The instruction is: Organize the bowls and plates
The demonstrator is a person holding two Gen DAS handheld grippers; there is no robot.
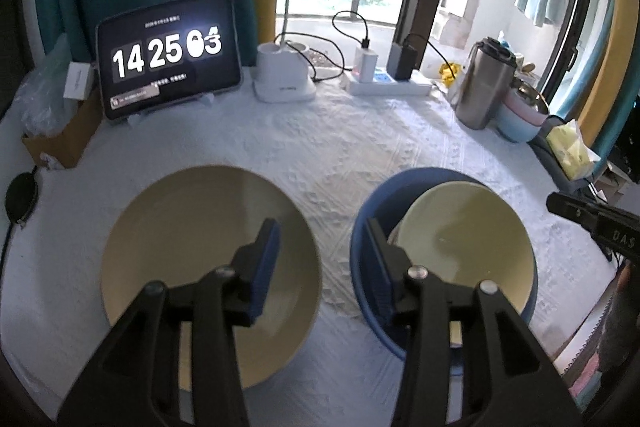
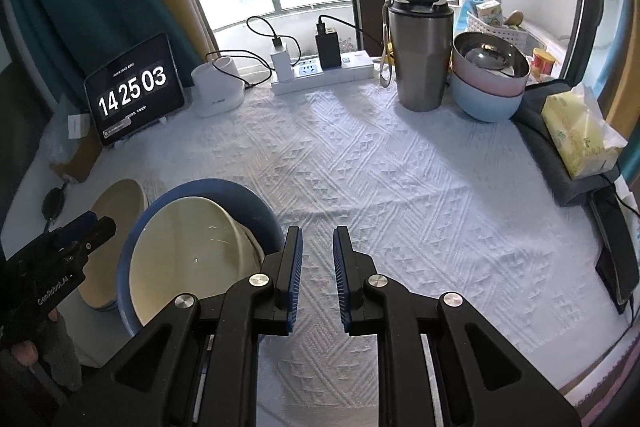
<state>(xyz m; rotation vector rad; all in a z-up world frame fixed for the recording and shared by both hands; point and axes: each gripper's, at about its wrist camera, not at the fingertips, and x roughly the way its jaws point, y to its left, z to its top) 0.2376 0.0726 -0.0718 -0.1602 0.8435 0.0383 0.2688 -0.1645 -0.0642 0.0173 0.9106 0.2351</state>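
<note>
A beige plate (image 1: 180, 247) lies flat on the white tablecloth at the near left. Right of it stands a blue bowl (image 1: 362, 227) with a cream bowl (image 1: 460, 239) resting tilted inside it. My left gripper (image 1: 324, 259) is open and holds nothing; one finger hangs over the plate and the other over the blue bowl's left rim. In the right wrist view the blue bowl (image 2: 224, 191) and cream bowl (image 2: 192, 247) sit at the lower left, with the plate (image 2: 120, 203) behind them. My right gripper (image 2: 318, 239) hovers over bare cloth just right of the blue bowl, its pads a narrow gap apart with nothing between.
At the back right stand a steel tumbler (image 2: 420, 59) and a stack of bowls (image 2: 488, 83): steel in pink in light blue. A tissue pack (image 2: 580, 139) lies on a grey bag. A tablet clock (image 2: 134, 91), lamp base (image 2: 218, 91) and power strip (image 2: 320, 73) line the back edge.
</note>
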